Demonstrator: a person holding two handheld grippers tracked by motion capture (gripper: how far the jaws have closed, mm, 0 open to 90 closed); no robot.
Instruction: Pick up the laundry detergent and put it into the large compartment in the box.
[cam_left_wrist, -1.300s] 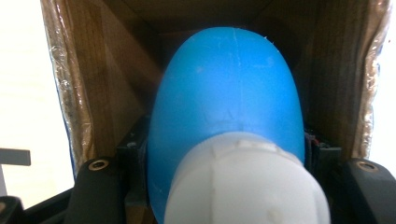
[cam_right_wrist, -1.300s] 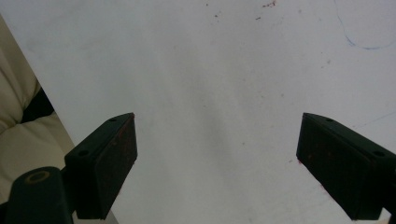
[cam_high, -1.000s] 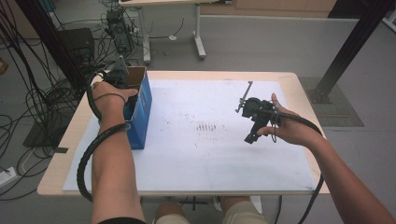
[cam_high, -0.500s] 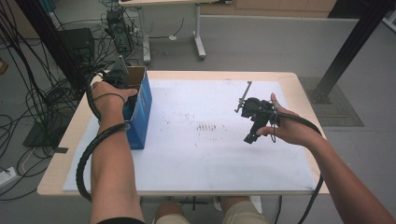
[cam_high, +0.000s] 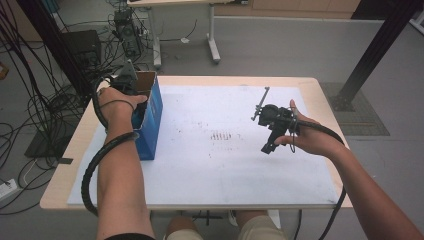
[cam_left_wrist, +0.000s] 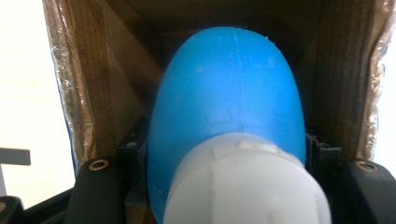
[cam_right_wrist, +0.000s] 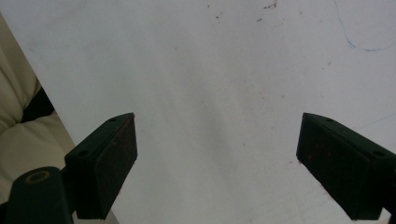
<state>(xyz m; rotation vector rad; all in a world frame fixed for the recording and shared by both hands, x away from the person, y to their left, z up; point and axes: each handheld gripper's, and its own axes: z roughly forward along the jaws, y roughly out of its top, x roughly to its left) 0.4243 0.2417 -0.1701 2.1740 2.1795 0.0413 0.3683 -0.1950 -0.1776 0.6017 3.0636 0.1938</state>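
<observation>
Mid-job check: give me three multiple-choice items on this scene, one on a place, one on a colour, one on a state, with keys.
1. Where is the bottle?
A) inside the box
B) on the white sheet
C) on the floor

2. What colour is the bottle's cap?
A) red
B) white
C) black

3. How is the right gripper?
A) shut on a bottle
B) shut, empty
C) open, empty

Key: 1 A, cardboard walls surround it in the left gripper view; 2 B, the cap is plainly white; 3 C, its fingers stand wide apart over bare sheet.
</observation>
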